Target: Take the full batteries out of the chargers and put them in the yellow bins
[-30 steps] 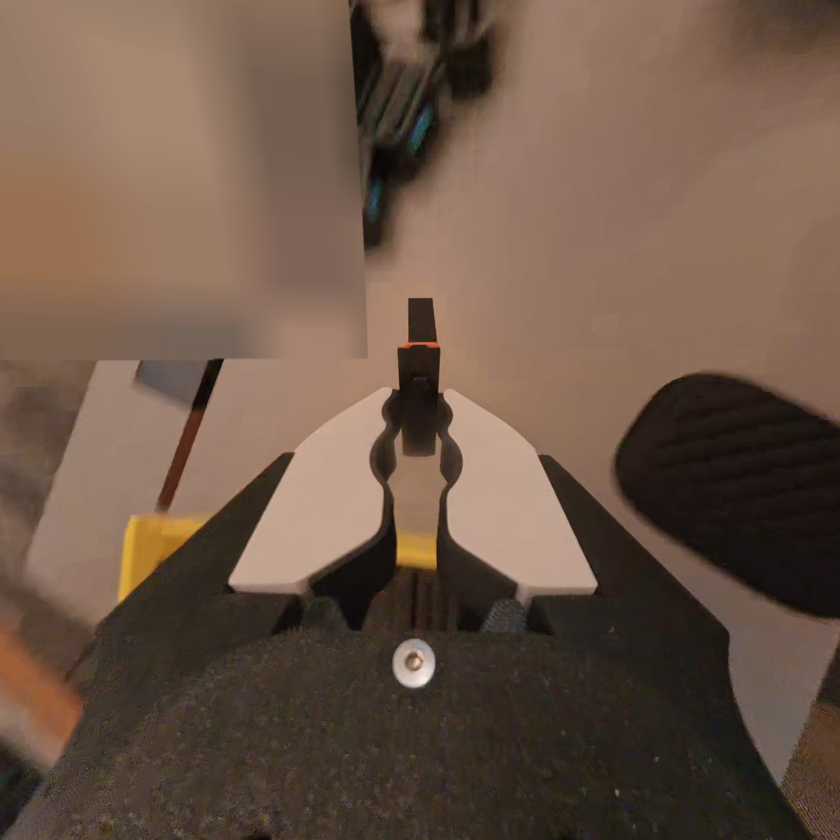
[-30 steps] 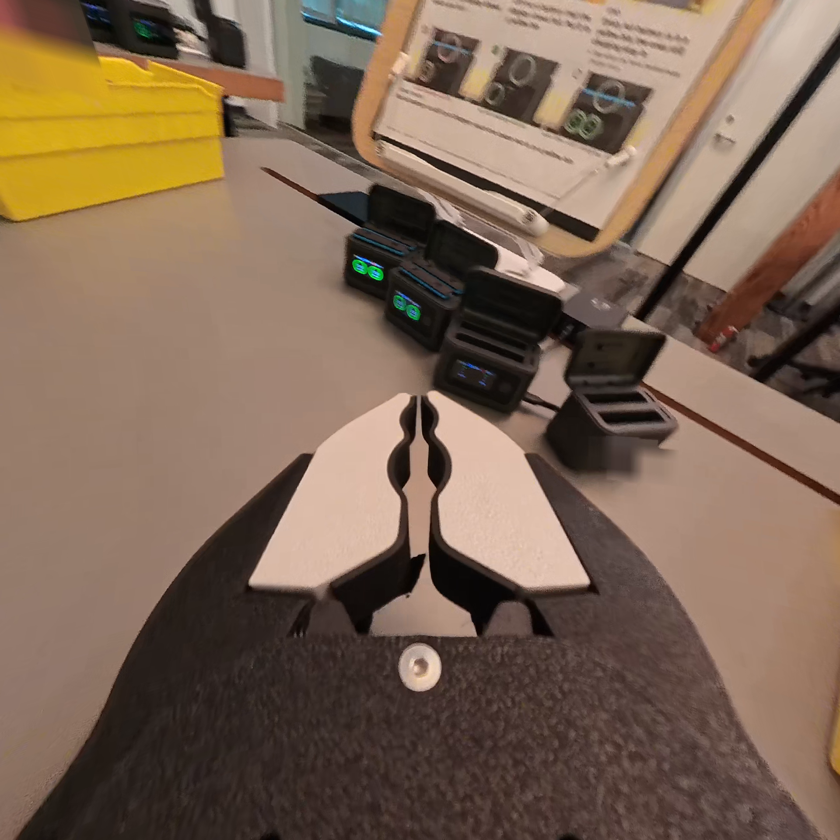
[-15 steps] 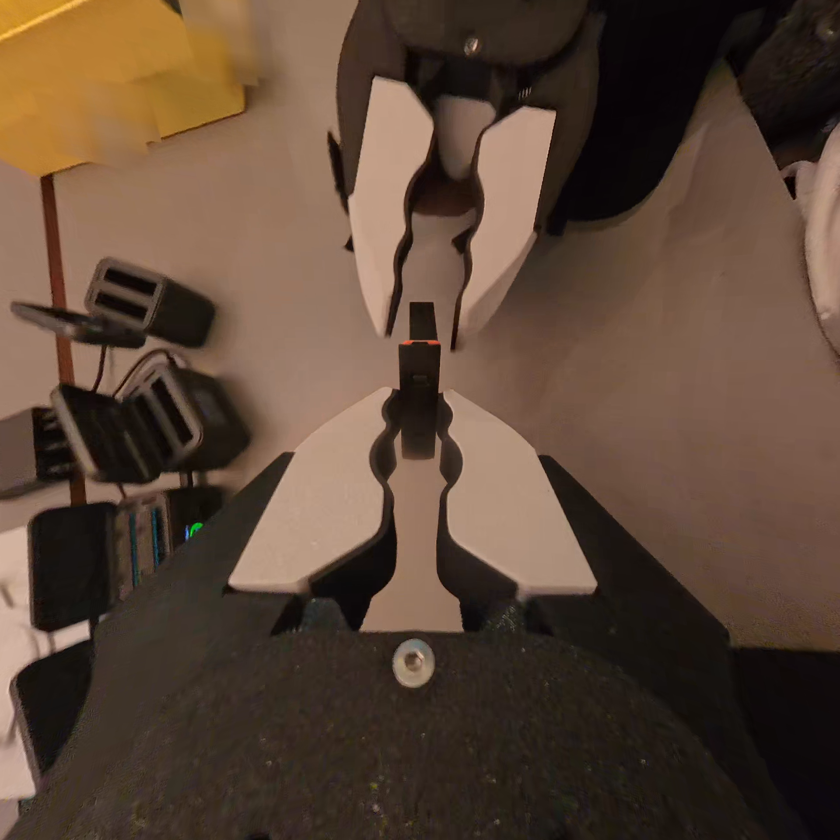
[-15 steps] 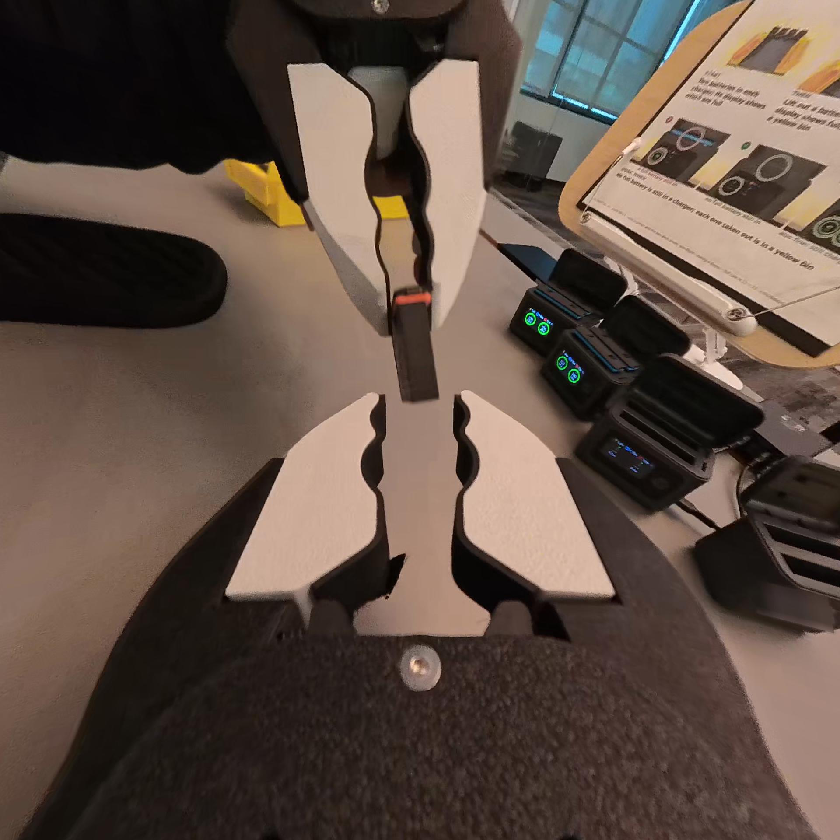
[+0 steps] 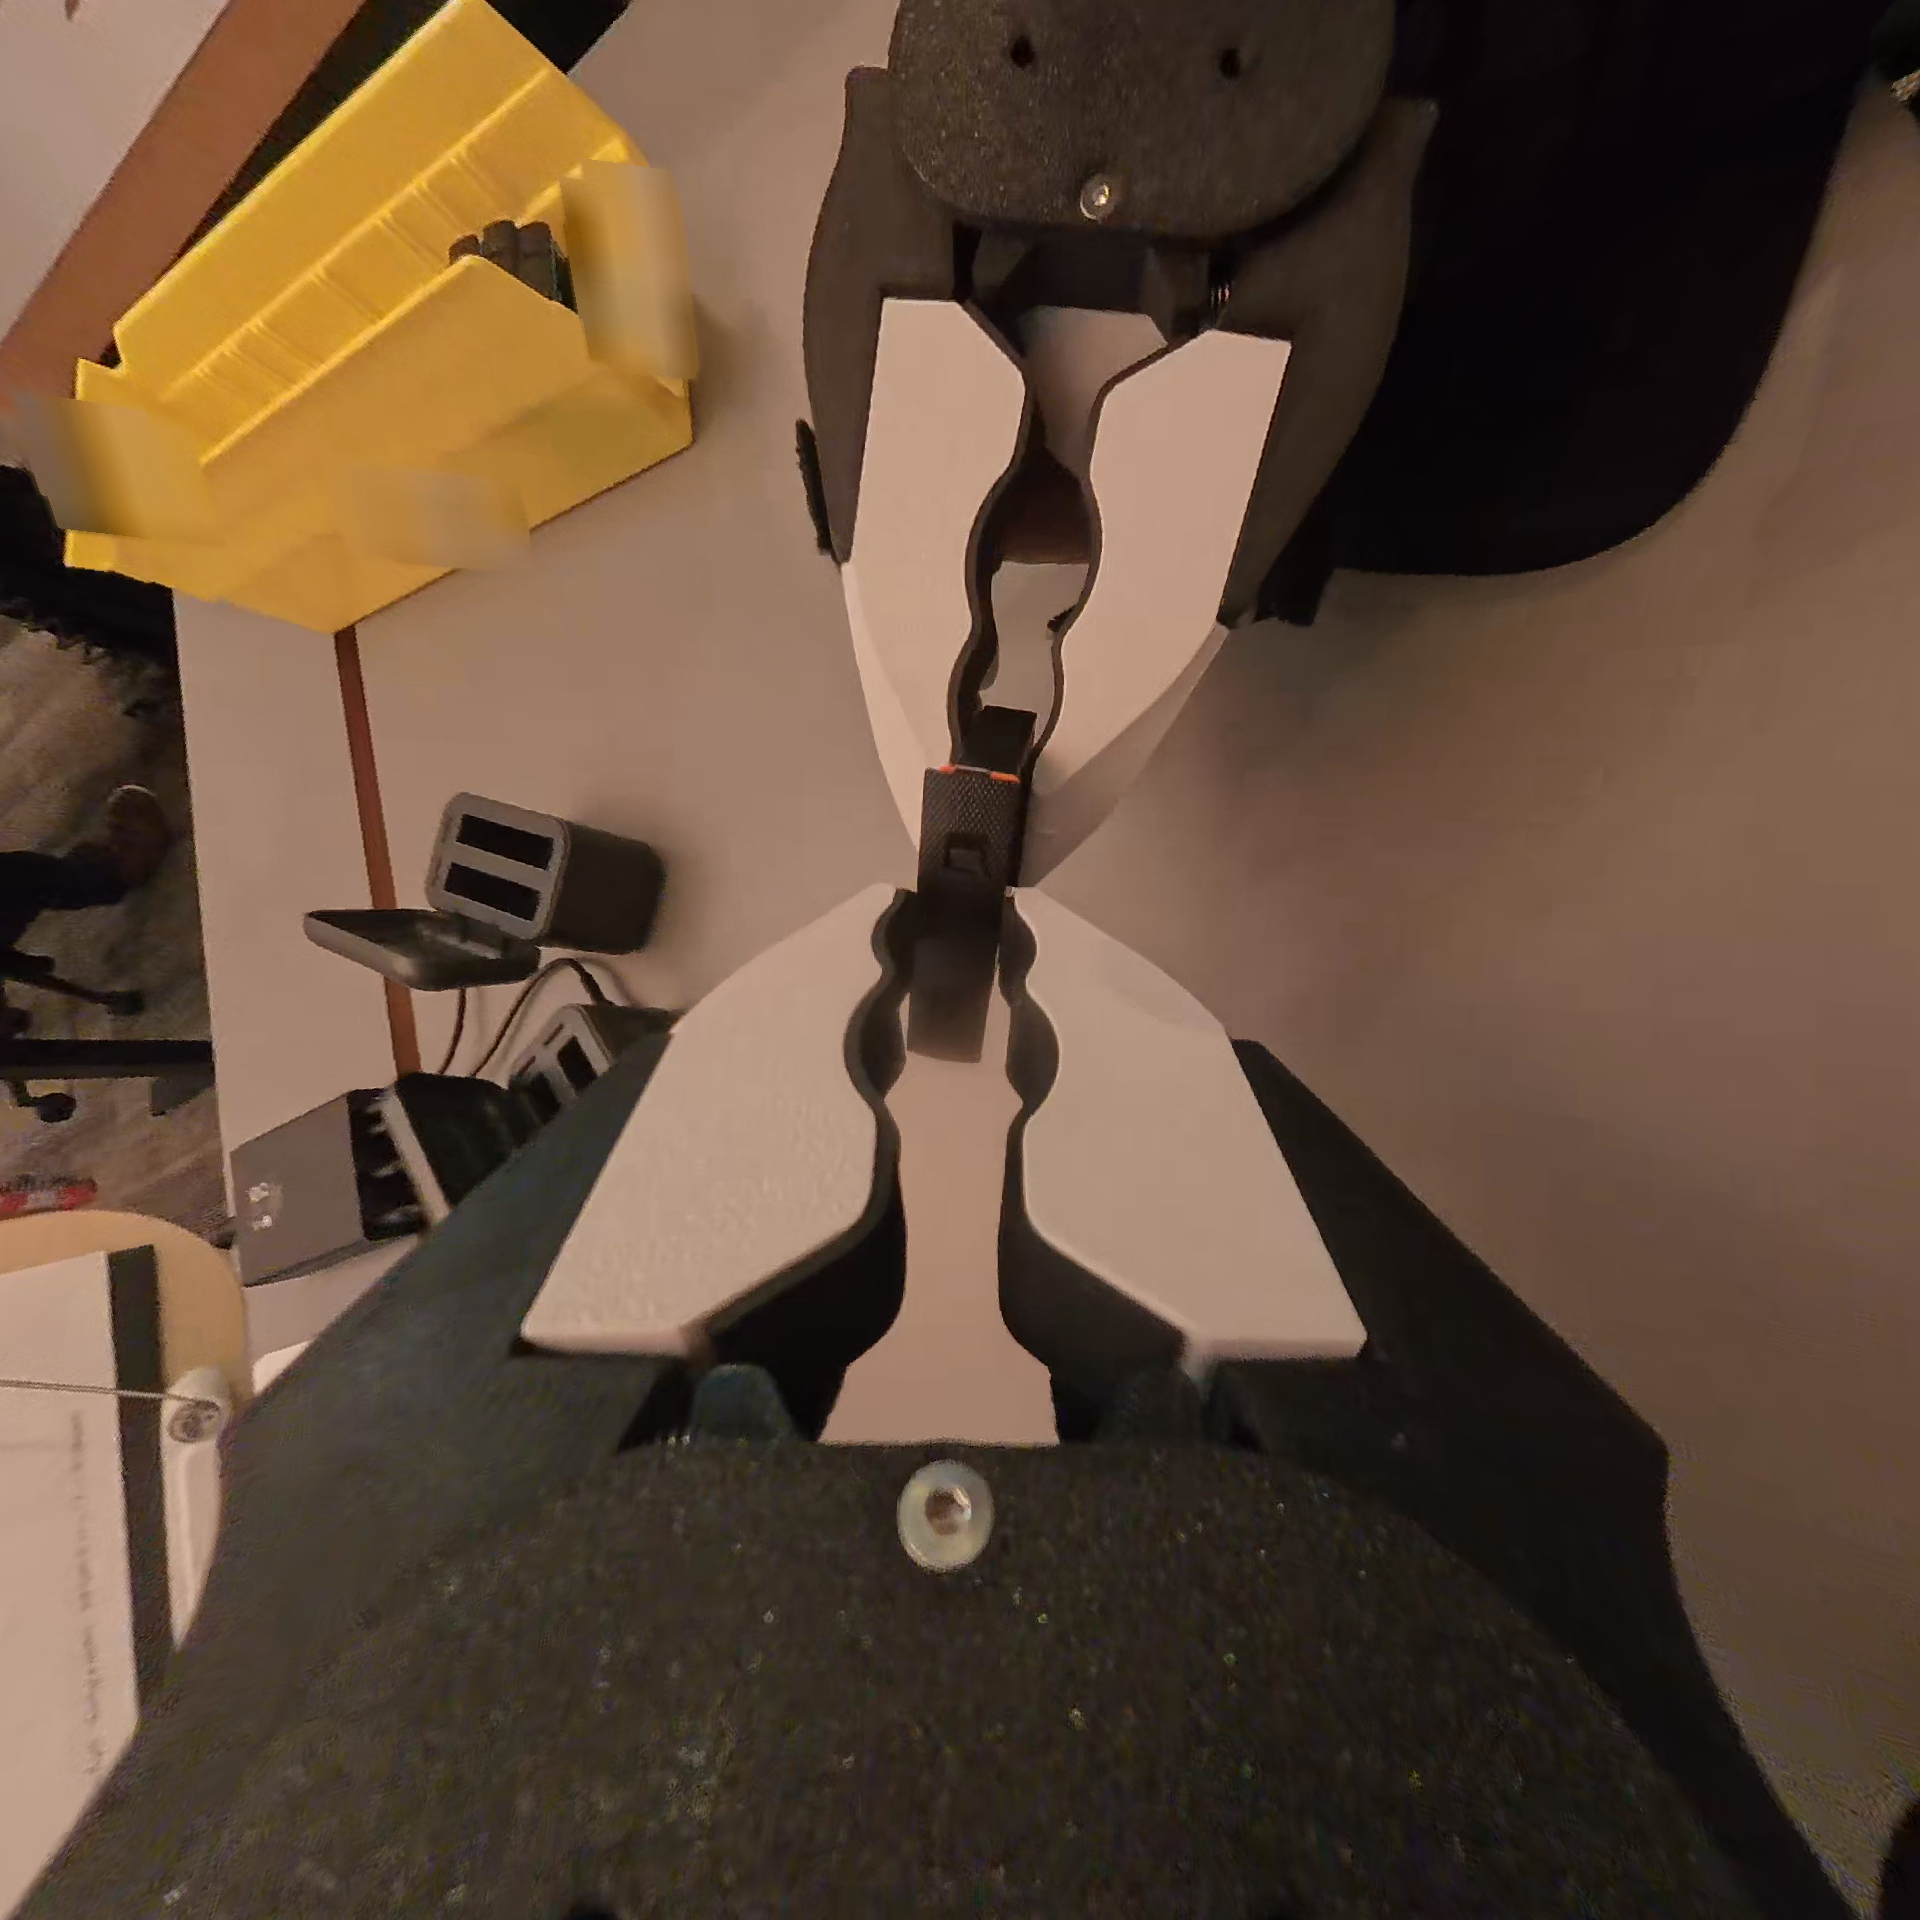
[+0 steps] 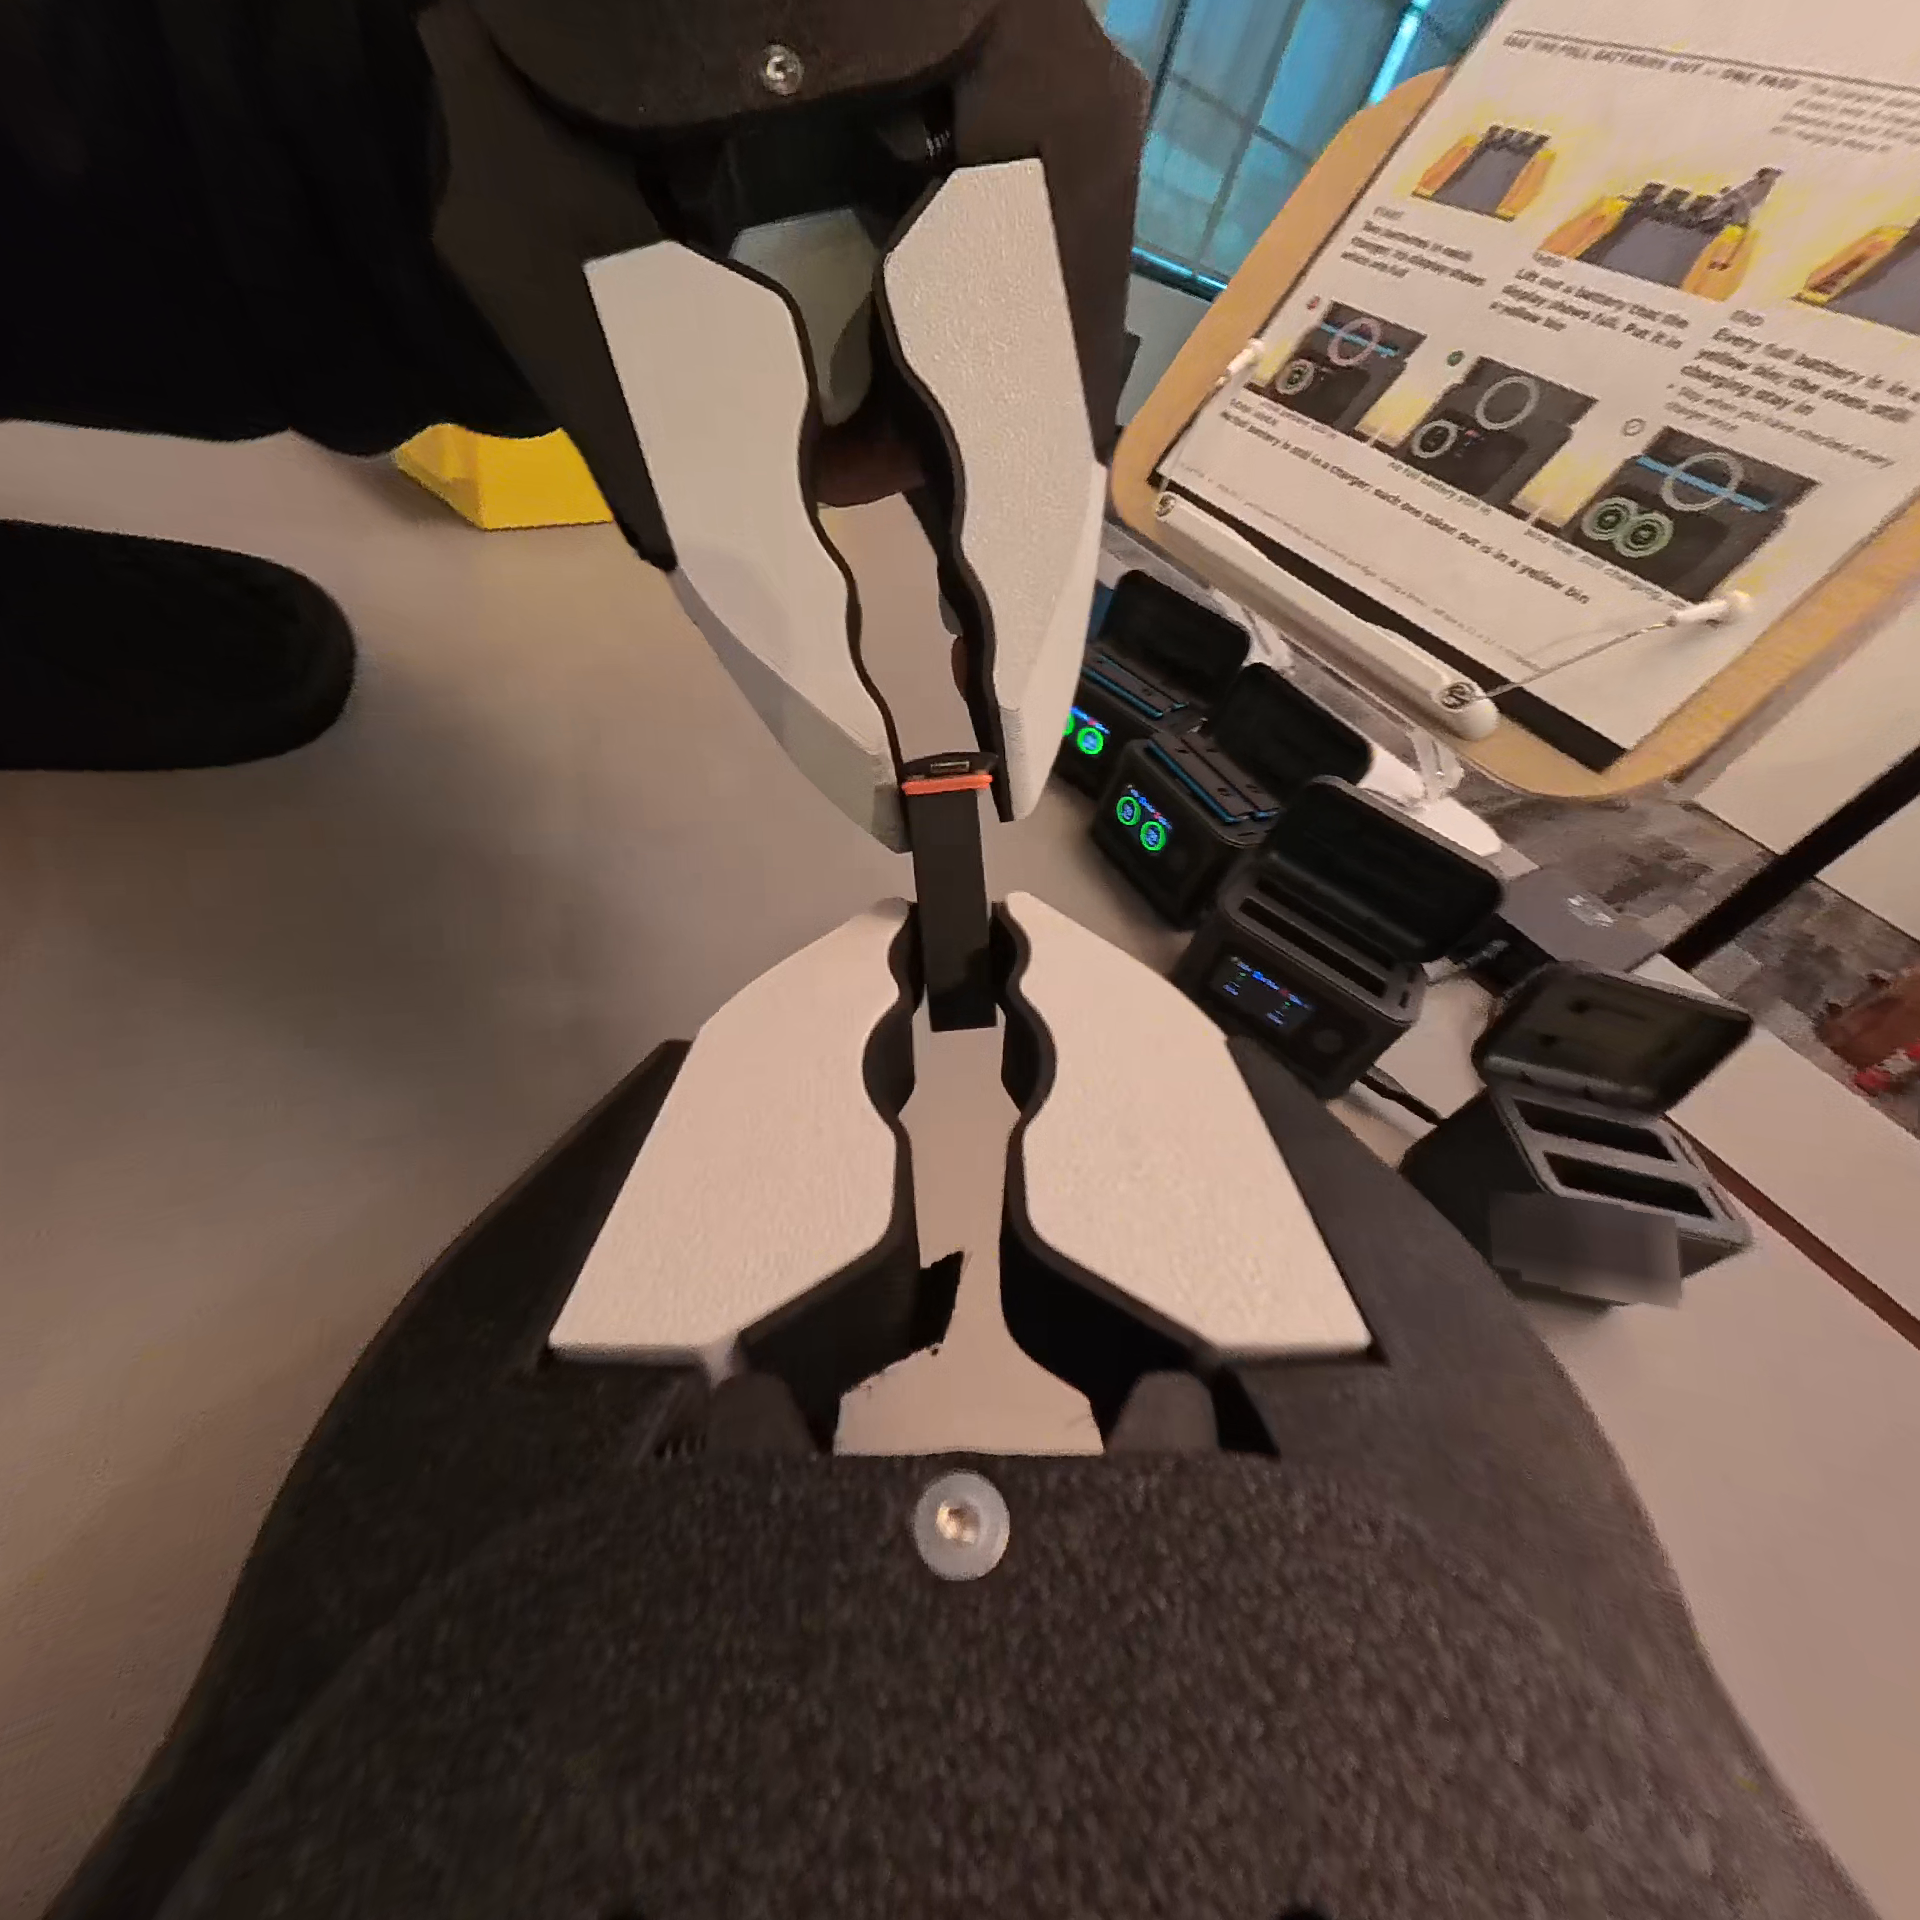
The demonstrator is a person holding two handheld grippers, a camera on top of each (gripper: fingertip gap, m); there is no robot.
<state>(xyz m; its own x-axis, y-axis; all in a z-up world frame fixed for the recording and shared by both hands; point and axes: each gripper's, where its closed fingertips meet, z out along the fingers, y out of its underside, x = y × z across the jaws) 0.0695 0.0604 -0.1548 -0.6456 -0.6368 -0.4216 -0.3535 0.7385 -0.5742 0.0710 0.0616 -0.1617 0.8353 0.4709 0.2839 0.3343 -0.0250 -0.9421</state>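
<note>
A slim black battery (image 6: 948, 873) with an orange band hangs between both grippers above the grey table (image 6: 312, 1039). My left gripper (image 5: 951, 904) is shut on it; in the right wrist view this gripper (image 6: 951, 800) comes from above and grips the orange-banded end. My right gripper (image 6: 956, 914) is shut on the plain end, and it faces the left gripper tip to tip in the left wrist view (image 5: 982, 821). The yellow bins (image 5: 416, 343) stand at the far left with a dark battery (image 5: 509, 249) inside. A row of black chargers (image 6: 1320, 966) with open lids stands to the right.
Two far chargers (image 6: 1143, 821) show green rings; the nearest charger (image 6: 1600, 1132) has bare slots. An instruction board (image 6: 1558, 364) on a wooden stand leans behind the chargers. A person's dark sleeve (image 6: 156, 644) rests on the table at left. Cables (image 5: 488, 1029) run between the chargers. Less than 4 cm separates the two grippers' tips.
The right gripper has moved up to the battery held by the left gripper and closed its open fingers on the free end. Both grippers now hold it.
</note>
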